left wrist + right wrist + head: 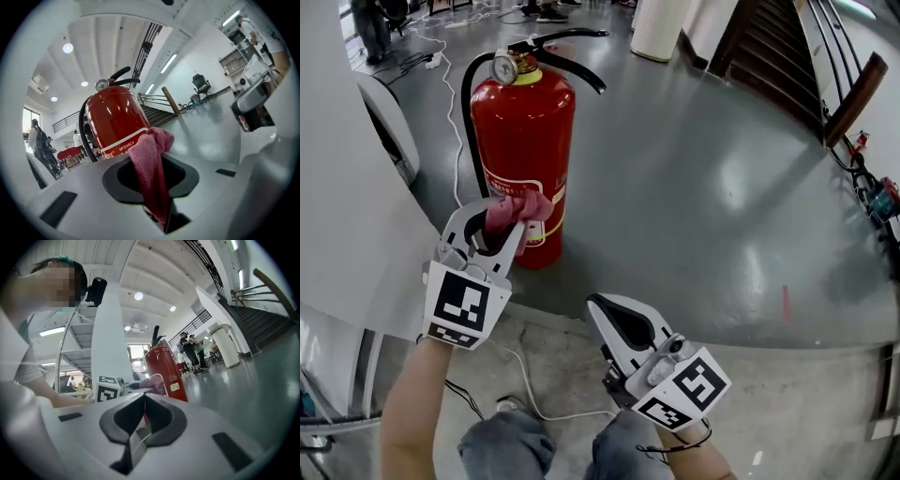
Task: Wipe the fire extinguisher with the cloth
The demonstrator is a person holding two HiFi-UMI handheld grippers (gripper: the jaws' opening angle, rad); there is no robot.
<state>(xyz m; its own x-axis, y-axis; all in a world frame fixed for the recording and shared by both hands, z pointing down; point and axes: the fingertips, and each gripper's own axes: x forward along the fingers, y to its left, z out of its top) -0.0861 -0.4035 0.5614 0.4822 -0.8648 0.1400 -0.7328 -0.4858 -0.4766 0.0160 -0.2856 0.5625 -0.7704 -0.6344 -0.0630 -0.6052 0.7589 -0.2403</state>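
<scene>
A red fire extinguisher [523, 141] stands upright on the grey floor, with a black hose, black levers and a gauge on top. My left gripper [499, 225] is shut on a pink cloth [517, 208], and the cloth's bunched end lies against the lower front of the cylinder near its white label. In the left gripper view the pink cloth [152, 173] hangs between the jaws before the fire extinguisher [115, 124]. My right gripper [598, 305] is shut with nothing in it, low and to the right, apart from the cylinder. The right gripper view shows the fire extinguisher [164, 371] and the cloth [153, 383] ahead.
A white curved panel [347, 187] stands close on the left of the extinguisher. A white cable [450, 94] runs along the floor behind it. A white bin [661, 28] stands at the back, stairs [787, 47] at the far right. People stand in the distance.
</scene>
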